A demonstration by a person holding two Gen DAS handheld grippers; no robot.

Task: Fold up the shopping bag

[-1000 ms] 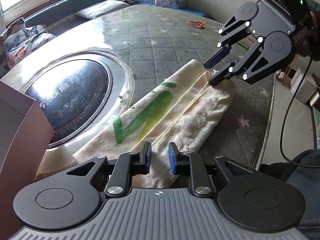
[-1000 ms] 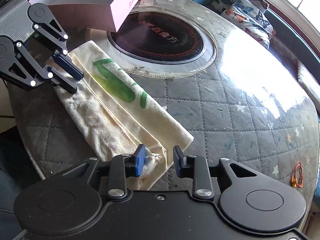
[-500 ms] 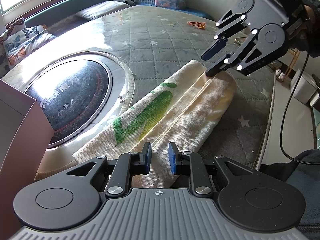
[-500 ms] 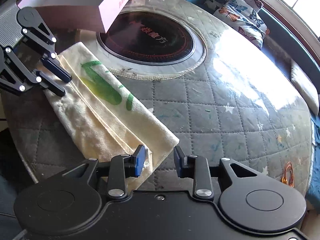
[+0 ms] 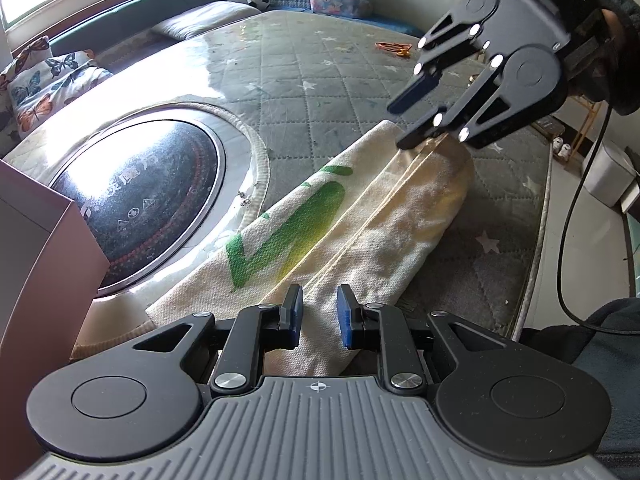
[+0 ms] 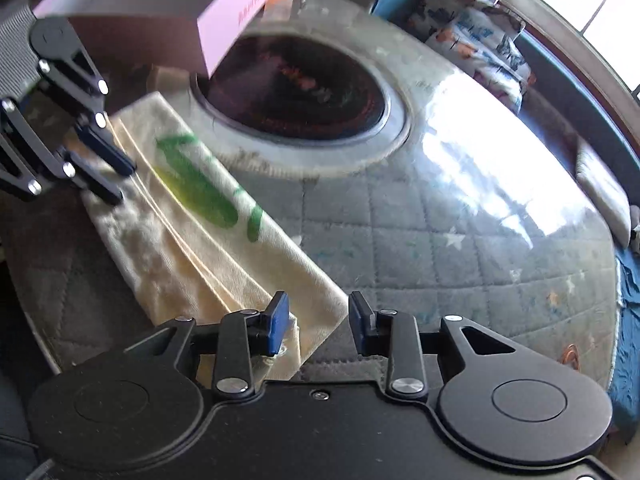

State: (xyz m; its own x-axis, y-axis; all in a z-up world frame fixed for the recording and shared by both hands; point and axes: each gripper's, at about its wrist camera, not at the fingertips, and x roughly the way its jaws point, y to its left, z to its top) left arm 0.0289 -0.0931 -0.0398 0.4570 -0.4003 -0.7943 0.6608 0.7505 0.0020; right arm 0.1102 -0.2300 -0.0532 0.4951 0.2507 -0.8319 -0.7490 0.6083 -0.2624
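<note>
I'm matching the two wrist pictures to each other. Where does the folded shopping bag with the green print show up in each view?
Left wrist view: the shopping bag runs diagonally from bottom centre, by the left gripper, up to the right gripper at upper right.
Right wrist view: the shopping bag runs from bottom centre up to the left gripper at left.
Shared landmark: the round black cooktop beside the bag.

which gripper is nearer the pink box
Left. The left gripper hangs over the bag end beside the pink box; the right gripper is at the bag's far end.
</note>
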